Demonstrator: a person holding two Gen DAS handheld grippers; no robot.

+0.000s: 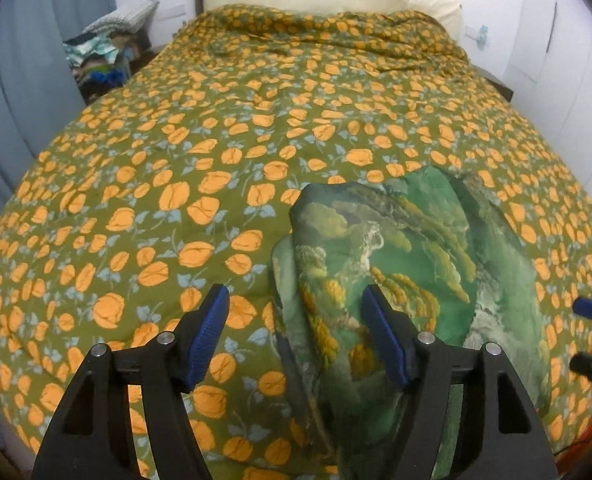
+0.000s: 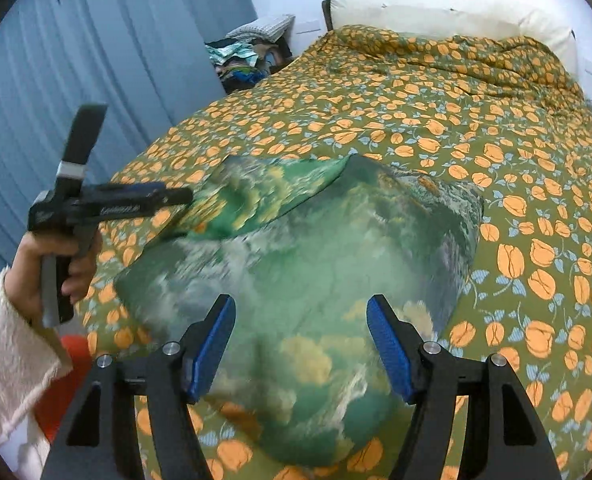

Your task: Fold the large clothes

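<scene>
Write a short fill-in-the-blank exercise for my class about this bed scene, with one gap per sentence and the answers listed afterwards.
1. The green printed garment lies on a bedspread patterned with ______ flowers.
2. The pads on the right claw are coloured ______.
3. Nothing is gripped between the pads of the left claw, so its jaws are ______.
4. Beside the bed hangs a ______ curtain.

Missing words: orange; blue; open; blue

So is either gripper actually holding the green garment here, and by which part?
Neither. The left gripper and right gripper both stand open above the green garment, which lies loose on the bed cover.
</scene>
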